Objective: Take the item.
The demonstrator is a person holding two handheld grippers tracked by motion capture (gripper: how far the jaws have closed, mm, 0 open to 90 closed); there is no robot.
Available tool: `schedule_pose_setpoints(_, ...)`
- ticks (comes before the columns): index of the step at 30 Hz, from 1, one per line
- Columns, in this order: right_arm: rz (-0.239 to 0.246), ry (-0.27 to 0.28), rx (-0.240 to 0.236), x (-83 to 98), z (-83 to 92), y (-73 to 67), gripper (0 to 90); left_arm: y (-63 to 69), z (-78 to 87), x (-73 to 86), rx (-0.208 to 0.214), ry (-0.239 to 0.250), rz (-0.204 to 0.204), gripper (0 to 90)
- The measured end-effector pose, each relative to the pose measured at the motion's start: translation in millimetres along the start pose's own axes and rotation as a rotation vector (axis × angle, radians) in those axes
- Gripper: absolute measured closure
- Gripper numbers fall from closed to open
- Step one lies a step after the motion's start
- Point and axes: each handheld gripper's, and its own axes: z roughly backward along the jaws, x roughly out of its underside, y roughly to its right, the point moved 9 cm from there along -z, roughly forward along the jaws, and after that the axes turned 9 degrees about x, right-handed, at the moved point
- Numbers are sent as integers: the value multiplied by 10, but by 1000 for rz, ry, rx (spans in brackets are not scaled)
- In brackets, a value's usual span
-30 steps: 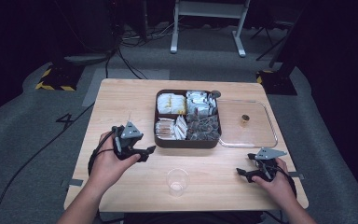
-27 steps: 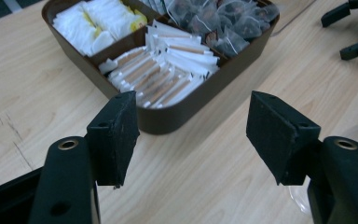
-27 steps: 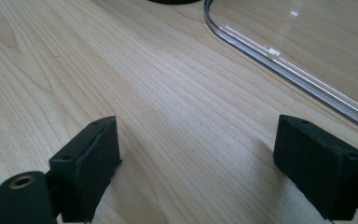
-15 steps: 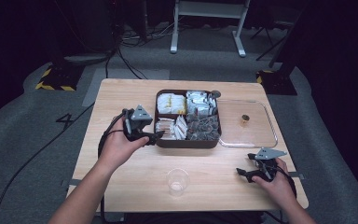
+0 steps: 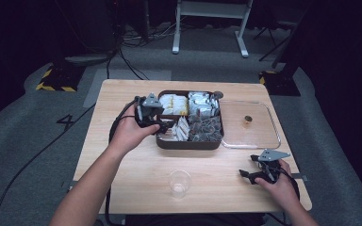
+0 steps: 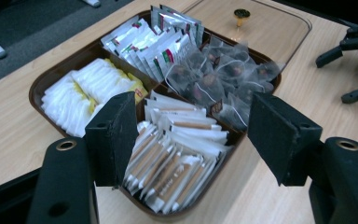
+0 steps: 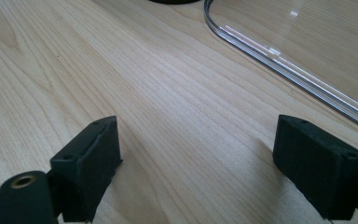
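Nearest, the right hand rests its tool (image 5: 254, 176), jaws apart and empty, on the pale wooden bench (image 5: 132, 174) beside a clear plastic cup (image 5: 178, 183), while farther off the outstretched left arm holds its wide-open tool (image 5: 161, 123) above the brown four-compartment tray of sachets (image 5: 188, 142).

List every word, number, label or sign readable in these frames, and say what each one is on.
"4": dark mark on the grey floor left of the table.
Stick sachets in the tray: dark logo, too blurred to read.
Foil packets: red and green emblem, print too small to read.
Yellow-tagged white bags: nothing legible.
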Motion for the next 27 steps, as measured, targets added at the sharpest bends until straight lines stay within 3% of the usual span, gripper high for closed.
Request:
schedule_pose_setpoints(12, 0, 0, 0, 0, 0, 0, 151, -243, -294, -216, -4, 11, 13, 347)
schedule_pose_setpoints(19, 0, 0, 0, 0, 0, 0, 151, -336, -471, -303, -15, -10, -4, 337)
schedule_pose_setpoints(24, 0, 0, 0, 0, 0, 0, 151, -422, -611, -317, -17, -24, 10, 336)
schedule_pose_setpoints(27, 0, 0, 0, 0, 0, 1, 151, -503, -743, -309, -23, -29, 40, 337)
